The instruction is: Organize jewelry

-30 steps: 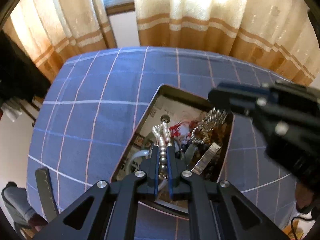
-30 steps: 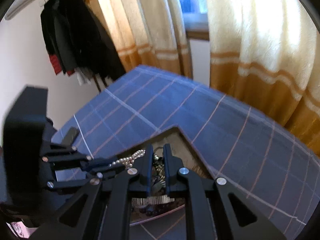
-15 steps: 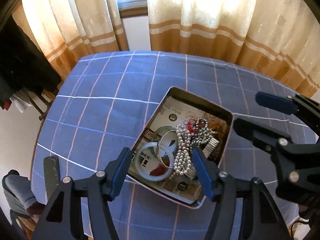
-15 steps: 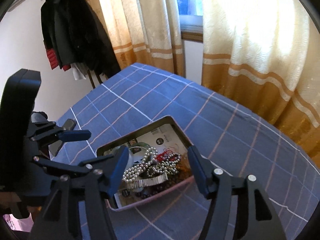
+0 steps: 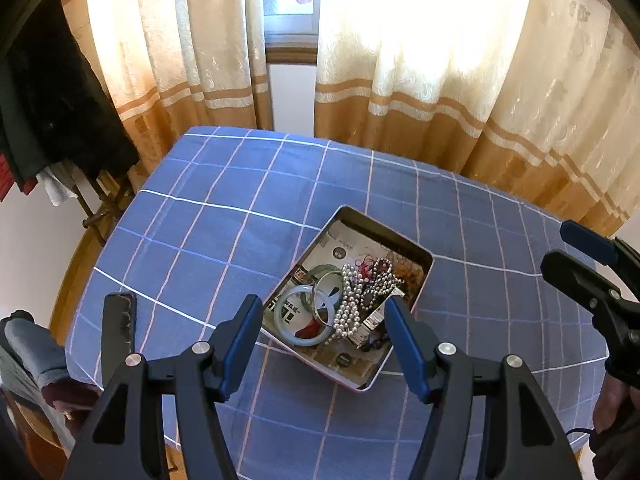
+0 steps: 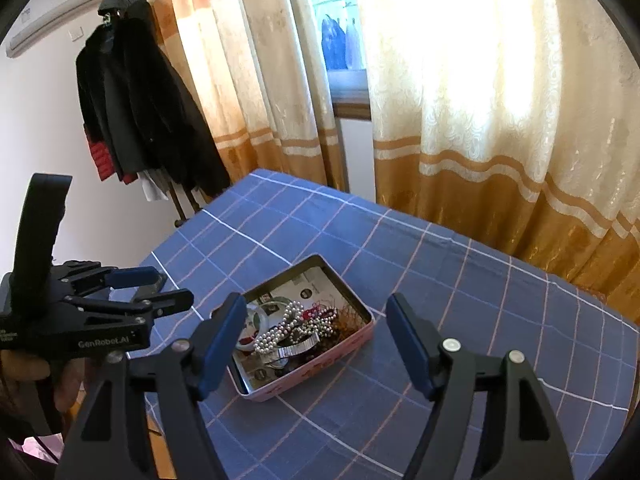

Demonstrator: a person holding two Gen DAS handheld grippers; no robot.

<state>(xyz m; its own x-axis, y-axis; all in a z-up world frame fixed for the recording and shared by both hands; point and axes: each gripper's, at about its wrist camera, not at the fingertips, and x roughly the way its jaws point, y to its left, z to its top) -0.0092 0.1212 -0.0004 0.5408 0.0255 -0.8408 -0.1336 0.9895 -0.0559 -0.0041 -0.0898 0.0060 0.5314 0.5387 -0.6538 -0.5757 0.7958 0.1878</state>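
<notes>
A pink metal tin (image 5: 416, 304) lies open on the blue checked tablecloth (image 5: 224, 240); it also shows in the right wrist view (image 6: 320, 376). Inside lie a pearl necklace (image 5: 349, 304), a pale jade bangle (image 5: 298, 320), a silver bangle (image 5: 326, 300), dark beads and a red tassel. The pearl necklace (image 6: 280, 330) shows in the right wrist view too. My left gripper (image 5: 324, 344) is open and empty, held above and short of the tin. My right gripper (image 6: 316, 344) is open and empty, also held back above the tin.
A dark flat object (image 5: 117, 332) lies on the cloth at the table's left edge. Curtains (image 5: 400, 80) hang behind the table. Dark coats (image 6: 140, 112) hang on a rack at the left. The right gripper shows at the right edge of the left wrist view (image 5: 596, 280).
One second ago both grippers were shut inside the tin, the left on the pearl necklace. Both have opened, let go and pulled back and up. The necklace now lies in the tin.
</notes>
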